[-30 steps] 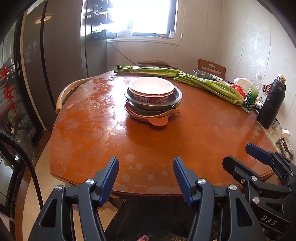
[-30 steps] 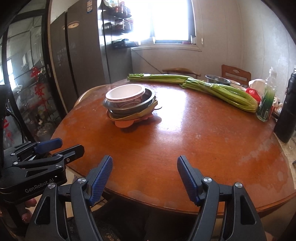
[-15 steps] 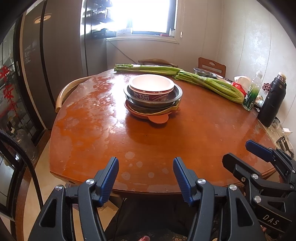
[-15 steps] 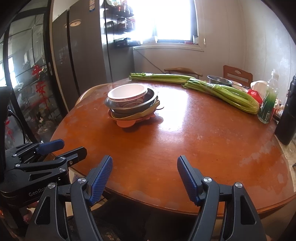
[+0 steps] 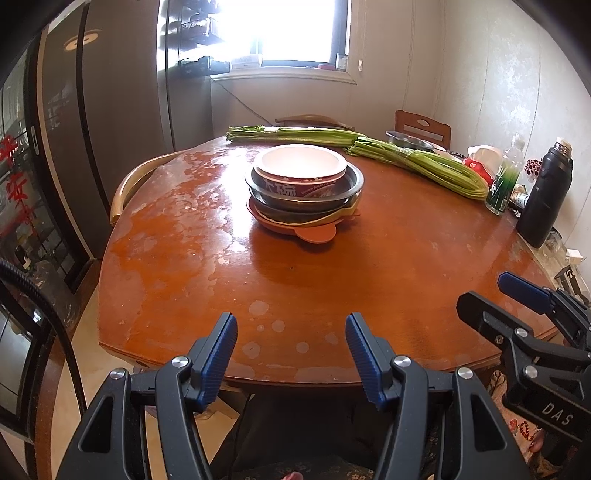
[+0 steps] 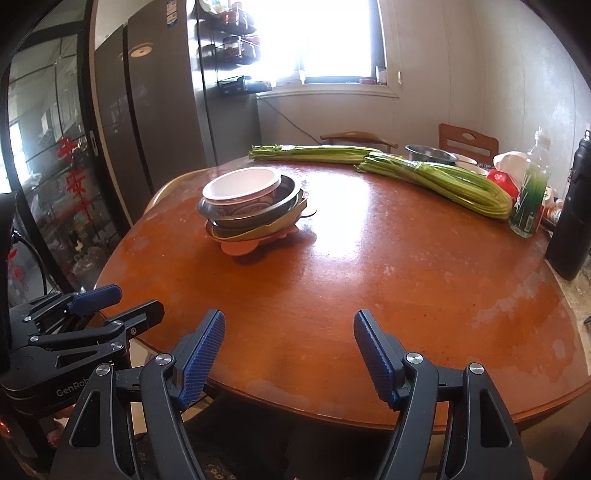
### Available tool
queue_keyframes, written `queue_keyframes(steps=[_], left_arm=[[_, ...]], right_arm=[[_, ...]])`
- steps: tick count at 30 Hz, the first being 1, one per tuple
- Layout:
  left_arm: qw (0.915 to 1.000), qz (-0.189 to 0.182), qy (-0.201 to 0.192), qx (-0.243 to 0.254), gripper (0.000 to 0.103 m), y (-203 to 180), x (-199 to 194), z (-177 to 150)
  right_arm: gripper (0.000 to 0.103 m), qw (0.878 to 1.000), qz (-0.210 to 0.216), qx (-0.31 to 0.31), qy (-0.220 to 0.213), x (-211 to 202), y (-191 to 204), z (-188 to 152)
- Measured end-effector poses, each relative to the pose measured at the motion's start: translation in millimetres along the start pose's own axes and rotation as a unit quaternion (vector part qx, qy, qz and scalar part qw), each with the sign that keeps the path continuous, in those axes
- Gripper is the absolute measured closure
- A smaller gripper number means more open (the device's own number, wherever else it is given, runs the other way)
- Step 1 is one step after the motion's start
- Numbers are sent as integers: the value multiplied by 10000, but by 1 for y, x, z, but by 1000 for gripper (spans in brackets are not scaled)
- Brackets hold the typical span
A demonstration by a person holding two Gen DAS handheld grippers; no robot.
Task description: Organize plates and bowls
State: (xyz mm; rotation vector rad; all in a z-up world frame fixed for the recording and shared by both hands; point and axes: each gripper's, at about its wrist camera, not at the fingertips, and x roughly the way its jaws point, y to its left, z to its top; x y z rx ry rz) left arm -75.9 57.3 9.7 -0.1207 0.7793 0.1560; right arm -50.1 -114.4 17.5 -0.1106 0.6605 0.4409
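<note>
The left tool [image 5: 291,350] and right tool [image 6: 289,349] are held released and empty over the near tabletop [image 5: 388,266] edge, well apart from the stacked bowls and plates [image 5: 303,192] at its middle.

- Home dining corner beside a kitchen — round wooden counter [image 5: 192,236] with wooden chairs [image 5: 423,127] drawn up to it.
- Tall dark fridge [image 6: 147,110] by a bright window [image 5: 295,29], wall rack of jars [image 6: 236,48] alongside.
- Long green vegetable bundles [image 6: 436,181], stacked bowls and plates [image 5: 303,188], green bottle [image 6: 528,199] and black flask [image 5: 546,195] laid out — plain household clutter.
</note>
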Motion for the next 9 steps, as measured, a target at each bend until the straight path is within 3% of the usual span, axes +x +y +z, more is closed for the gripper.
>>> queue_keyframes(steps=[5,9], left_arm=[[10000,67,-50,47,42,-1,5,6],[10000,31,-28,2,42,8,19,28]], right_arm=[[29,9999,-84,61,7,4,-10,5],[29,9996,-172,224,84,13,-30,13]])
